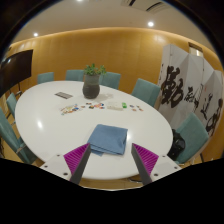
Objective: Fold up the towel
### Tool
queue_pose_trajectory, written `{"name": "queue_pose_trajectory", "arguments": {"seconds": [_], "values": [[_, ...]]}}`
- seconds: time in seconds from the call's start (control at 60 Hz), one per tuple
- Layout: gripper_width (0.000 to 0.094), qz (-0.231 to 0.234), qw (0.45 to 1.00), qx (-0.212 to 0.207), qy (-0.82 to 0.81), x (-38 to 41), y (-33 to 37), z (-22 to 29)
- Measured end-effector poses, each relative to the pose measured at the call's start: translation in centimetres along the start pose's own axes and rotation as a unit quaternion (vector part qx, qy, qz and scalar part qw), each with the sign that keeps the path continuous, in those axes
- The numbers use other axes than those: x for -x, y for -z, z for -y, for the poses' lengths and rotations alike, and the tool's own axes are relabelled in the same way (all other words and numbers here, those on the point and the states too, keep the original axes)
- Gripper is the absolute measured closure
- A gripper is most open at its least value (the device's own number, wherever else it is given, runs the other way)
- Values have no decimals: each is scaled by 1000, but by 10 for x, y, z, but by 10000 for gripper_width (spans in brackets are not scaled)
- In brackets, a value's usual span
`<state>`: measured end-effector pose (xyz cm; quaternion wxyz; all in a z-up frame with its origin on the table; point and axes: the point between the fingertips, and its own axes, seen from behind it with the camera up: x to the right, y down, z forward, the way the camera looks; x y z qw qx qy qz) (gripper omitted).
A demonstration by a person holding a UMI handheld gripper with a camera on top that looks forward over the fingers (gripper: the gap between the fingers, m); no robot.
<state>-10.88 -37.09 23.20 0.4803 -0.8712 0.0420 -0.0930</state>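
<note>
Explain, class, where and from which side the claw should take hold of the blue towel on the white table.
Probably the near edge of the towel, approached from the claw side. It lies flat on the table just ahead of the open fingers, so its thin near edge or a near corner is the easiest part to pinch and lift.

soft cloth towel [108, 139], glossy smooth table [45, 115]

So the gripper [110, 160] hangs above the near edge of a white oval counter [50, 125], jaws spread wide with nothing between them. A folded blue towel [108, 138] lies flat just ahead of the jaws. Well beyond it sits a potted plant [92, 82], with teal chairs [146, 91] ringing the counter.
</note>
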Motion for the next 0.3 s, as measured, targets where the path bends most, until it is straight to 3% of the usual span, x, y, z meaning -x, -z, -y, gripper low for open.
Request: {"name": "queue_pose_trajectory", "arguments": {"seconds": [0.3], "values": [[63,-22,1000,2,-2,10,13,-3]]}}
